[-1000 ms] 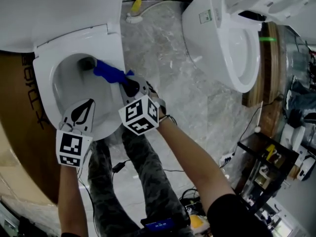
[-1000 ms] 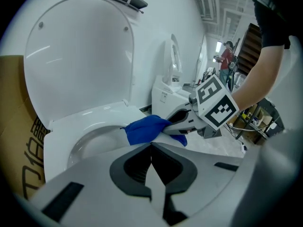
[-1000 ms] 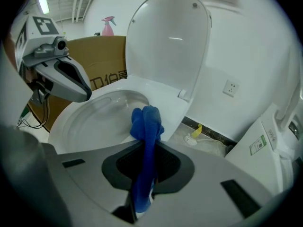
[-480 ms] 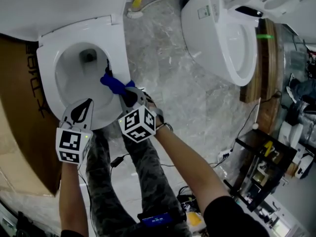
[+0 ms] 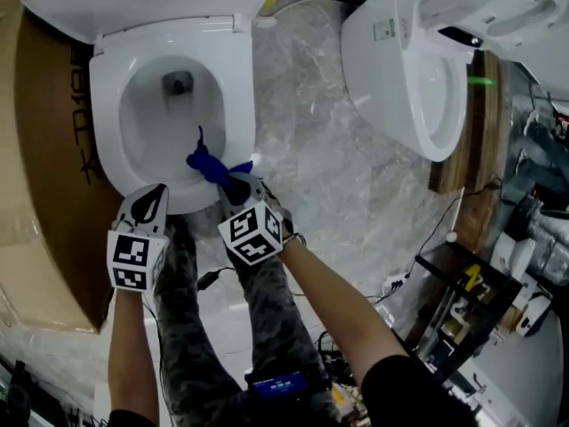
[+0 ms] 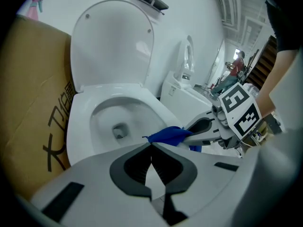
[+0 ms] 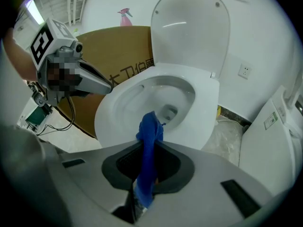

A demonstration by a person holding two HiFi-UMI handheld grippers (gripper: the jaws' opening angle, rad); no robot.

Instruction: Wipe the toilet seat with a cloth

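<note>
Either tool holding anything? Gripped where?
Right tool is shut on the blue cloth, pinching its bunched length, one end sticking out past the tips. Left tool is shut, empty.

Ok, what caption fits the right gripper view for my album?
Right tool pinches a blue cloth at the front of the white toilet seat.

A person wears grey camouflage-patterned trousers [image 5: 267,318] and a dark short sleeve [image 5: 404,390] on the right arm; the forearms are bare. The left gripper [image 5: 158,189] has a pale grey, wedge-shaped body with a black teardrop-shaped recess. Behind it sits a white cube [image 5: 133,261] printed with black square markers. The right gripper [image 5: 233,181] is darker at its tip and carries a similar marker cube [image 5: 252,231]. Seen from its own camera, each gripper has broad light-grey jaws lined with black ribbed pads [image 6: 131,169] and small dark rectangular slots [image 6: 66,200].
</note>
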